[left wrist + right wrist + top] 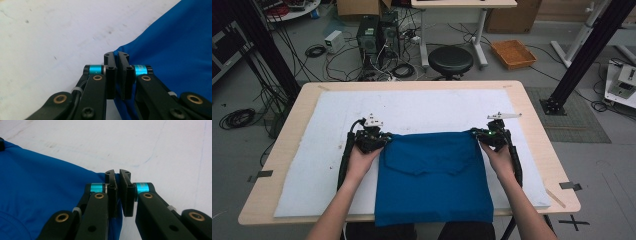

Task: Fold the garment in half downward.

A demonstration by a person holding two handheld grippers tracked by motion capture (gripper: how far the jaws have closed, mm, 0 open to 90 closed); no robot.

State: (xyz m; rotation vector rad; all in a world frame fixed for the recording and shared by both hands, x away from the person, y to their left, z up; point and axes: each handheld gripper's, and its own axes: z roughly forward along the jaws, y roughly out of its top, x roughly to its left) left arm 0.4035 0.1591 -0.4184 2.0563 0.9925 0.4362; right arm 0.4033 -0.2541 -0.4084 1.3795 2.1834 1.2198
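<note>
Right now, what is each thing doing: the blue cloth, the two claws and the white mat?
Blue cloth: folded flat, its near edge hanging over the table's front, both far corners pinched.
Left claw: shut on the cloth's far left corner.
Right claw: shut on the cloth's far right corner.
White mat: lying flat on the table, under the cloth.
Table: standing level, bearing the mat.

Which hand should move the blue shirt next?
Neither alone: the left gripper and right gripper each pinch a far corner of the blue shirt, so probably both together.
</note>
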